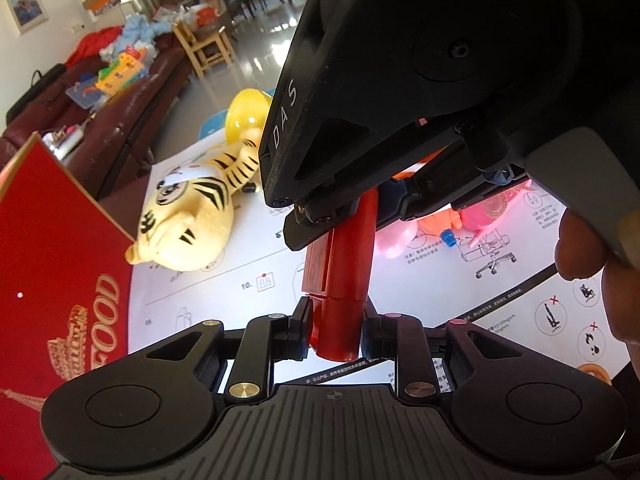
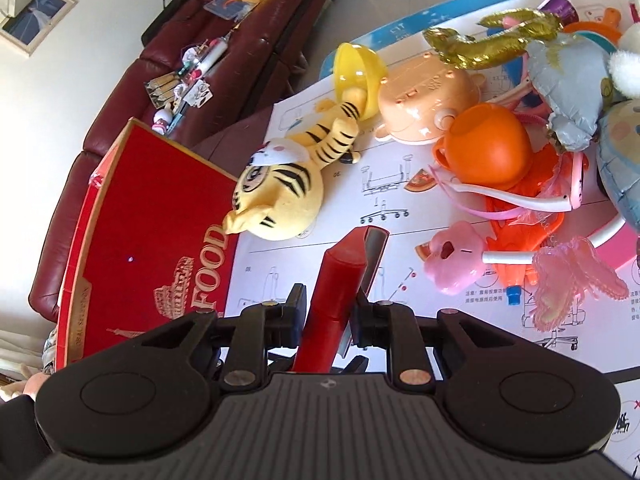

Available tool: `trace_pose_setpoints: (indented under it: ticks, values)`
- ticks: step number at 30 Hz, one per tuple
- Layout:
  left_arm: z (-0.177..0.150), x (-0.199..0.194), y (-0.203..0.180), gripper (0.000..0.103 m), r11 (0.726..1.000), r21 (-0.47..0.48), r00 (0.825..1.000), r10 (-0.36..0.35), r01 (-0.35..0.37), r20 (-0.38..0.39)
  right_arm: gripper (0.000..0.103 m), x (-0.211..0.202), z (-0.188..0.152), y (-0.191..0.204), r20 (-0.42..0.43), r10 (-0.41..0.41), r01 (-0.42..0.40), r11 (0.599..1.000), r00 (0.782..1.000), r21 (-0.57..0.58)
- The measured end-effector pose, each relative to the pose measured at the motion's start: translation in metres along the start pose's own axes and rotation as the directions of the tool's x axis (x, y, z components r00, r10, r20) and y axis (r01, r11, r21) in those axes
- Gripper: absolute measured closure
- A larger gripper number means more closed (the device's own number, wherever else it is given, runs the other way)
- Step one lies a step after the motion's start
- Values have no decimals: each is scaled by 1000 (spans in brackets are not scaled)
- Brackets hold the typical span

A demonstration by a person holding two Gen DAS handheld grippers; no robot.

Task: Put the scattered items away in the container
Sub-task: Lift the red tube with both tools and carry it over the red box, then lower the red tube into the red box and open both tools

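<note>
Red box (image 2: 152, 236), gold lettering "FOOD", lay at the tabletop's left edge. Red plastic rod (image 1: 344, 276): gripped at both ends, left tool (image 1: 336, 330) and right tool (image 2: 329, 312) each closed on it; right tool's housing read "DAS". Tiger plush (image 2: 284, 196) beside box, on instruction sheet (image 2: 400, 216) numbered "10."

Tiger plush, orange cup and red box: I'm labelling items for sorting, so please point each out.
tiger plush (image 2: 280, 196): right wrist view, on its striped head.
orange cup (image 2: 490, 146): right wrist view, on its rounded side.
red box (image 2: 156, 236): right wrist view, on its red face.
</note>
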State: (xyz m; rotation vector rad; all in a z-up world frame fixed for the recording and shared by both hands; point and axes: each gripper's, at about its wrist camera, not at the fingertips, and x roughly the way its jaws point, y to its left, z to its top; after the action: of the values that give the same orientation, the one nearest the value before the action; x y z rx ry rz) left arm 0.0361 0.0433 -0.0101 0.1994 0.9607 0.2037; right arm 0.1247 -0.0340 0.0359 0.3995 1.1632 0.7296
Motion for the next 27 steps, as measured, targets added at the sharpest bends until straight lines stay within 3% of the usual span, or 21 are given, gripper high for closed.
trace_pose_setpoints:
  ticks: [8,15,20,27]
  values:
    - [6,-50,41,78,996,-80,995,56,-49,84,78,-30,0,60,45,67,-60,986,997,-154]
    - [2,-117,106,75,973,-185,973,168,-137,159,78,-49,2,163,48,183,-152,916,982,-371]
    - [-24,-156,166,71,941,-282,961,235,-187,148,78,-40,-12,238,-43,275,-263,843,960,-470]
    - [-80,-194,227,67,893,-398,969,244,-208,41,76,0,-58,317,-248,312,-397,756,917,-521]
